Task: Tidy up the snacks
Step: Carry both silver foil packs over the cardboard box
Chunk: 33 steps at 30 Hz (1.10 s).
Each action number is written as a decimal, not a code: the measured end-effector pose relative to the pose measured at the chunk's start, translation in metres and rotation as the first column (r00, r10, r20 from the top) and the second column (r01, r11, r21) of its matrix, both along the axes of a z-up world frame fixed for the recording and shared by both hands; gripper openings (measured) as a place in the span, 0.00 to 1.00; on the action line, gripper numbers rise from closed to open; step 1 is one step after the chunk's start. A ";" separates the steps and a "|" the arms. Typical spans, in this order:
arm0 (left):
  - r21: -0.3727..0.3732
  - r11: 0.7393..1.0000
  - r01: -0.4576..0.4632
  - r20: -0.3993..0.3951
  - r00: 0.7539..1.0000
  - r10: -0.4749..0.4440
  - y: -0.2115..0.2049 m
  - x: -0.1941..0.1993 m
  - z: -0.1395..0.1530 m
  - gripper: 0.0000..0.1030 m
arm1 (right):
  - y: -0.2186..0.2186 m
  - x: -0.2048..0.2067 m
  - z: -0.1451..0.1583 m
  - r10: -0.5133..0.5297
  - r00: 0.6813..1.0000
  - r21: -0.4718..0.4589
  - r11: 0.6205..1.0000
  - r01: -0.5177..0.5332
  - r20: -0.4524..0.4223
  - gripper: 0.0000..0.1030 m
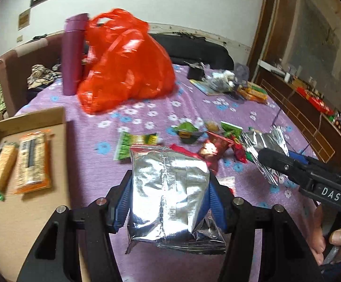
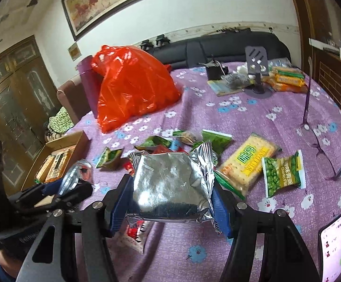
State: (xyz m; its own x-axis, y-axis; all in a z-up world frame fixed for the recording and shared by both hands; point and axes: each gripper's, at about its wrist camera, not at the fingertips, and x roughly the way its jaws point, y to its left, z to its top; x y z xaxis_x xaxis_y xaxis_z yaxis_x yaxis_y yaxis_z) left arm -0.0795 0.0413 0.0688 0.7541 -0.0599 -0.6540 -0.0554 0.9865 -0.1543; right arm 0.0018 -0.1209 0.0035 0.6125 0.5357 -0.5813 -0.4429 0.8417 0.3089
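Observation:
My left gripper (image 1: 170, 184) is shut on a silver foil snack packet (image 1: 168, 195), held upright above the purple floral tablecloth (image 1: 95, 131). My right gripper (image 2: 171, 186) is shut on a second silver foil packet (image 2: 172, 181). In the left wrist view the right gripper (image 1: 281, 158) shows at the right edge with its packet (image 1: 262, 141). The right wrist view shows the left gripper (image 2: 71, 188) low at the left. Loose green and red snack packets (image 1: 208, 141) lie mid-table. An open cardboard box (image 1: 29, 119) at the left holds two cracker packs (image 1: 33, 162).
A red plastic bag (image 1: 123, 70) and a purple flask (image 1: 73, 54) stand at the back. A yellow cracker pack (image 2: 248, 162) and a green pea packet (image 2: 283, 174) lie at the right, near glasses (image 2: 323, 145) and a phone (image 2: 337, 242). A phone stand (image 2: 257, 70) is at the far edge.

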 end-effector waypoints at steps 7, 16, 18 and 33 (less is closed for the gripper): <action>-0.023 0.994 -0.106 0.029 0.994 0.107 0.055 -0.032 0.014 0.56 | 0.021 -0.007 0.002 0.090 0.996 0.034 0.995 -0.089 -0.021 0.66; -0.043 0.958 -0.284 0.005 0.959 0.285 0.145 -0.072 0.011 0.56 | 0.093 -0.039 0.012 0.271 0.958 0.050 0.962 -0.268 -0.091 0.66; -0.037 0.951 -0.308 -0.003 0.951 0.308 0.159 -0.080 0.008 0.56 | 0.118 -0.049 0.014 0.330 0.938 0.053 0.944 -0.326 -0.102 0.66; 0.004 0.944 -0.330 -0.109 0.938 0.329 0.202 -0.099 -0.027 0.57 | 0.262 -0.074 -0.003 0.501 0.856 -0.105 0.851 -0.514 -0.127 0.67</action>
